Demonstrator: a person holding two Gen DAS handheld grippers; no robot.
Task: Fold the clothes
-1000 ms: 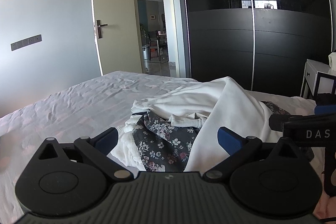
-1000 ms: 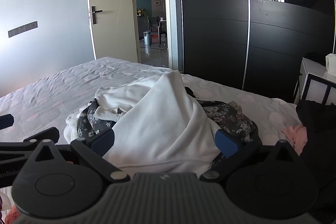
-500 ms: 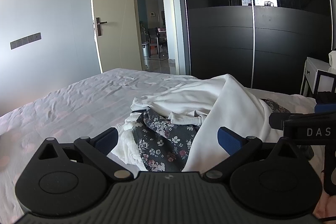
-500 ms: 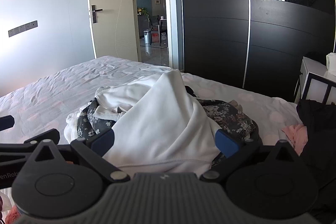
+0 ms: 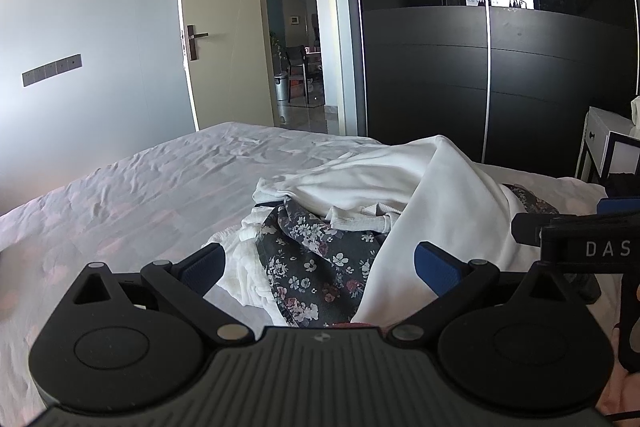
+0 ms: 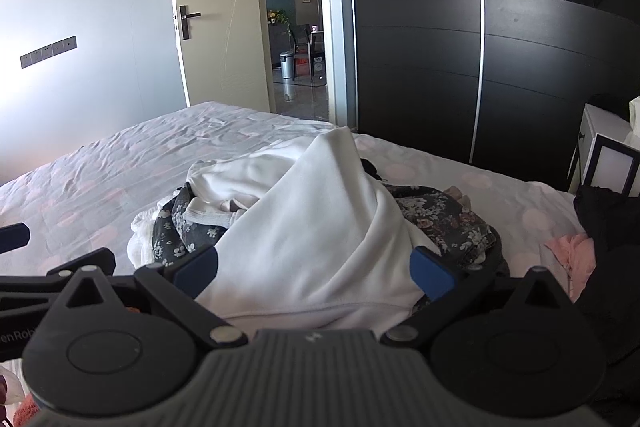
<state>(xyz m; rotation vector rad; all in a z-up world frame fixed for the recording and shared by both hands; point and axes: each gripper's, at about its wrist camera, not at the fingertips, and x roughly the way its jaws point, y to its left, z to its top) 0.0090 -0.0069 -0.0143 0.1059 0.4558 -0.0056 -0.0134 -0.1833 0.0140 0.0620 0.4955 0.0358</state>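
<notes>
The clothes lay in an unsorted heap on the bed (image 5: 132, 195), toward its wardrobe-side edge, and nothing had been folded yet. A white sweatshirt (image 6: 312, 227) was draped over the top of the heap, its hem falling toward the near edge, probably because it had been dropped on last. Under it a dark floral garment (image 5: 320, 267) showed on both sides, with a white textured piece (image 5: 244, 267) spilling out on the door side. A pink garment (image 6: 572, 251) and a black garment (image 6: 612, 227) lay apart by the nightstand-side corner.

The left hand-held gripper (image 5: 320, 263) hovered low before the heap with its jaws spread wide and nothing between them. The right hand-held gripper (image 6: 314, 267) was likewise wide open and empty, framing the sweatshirt's hem. Both seemed poised to take the top garment first, since it covered the rest.
</notes>
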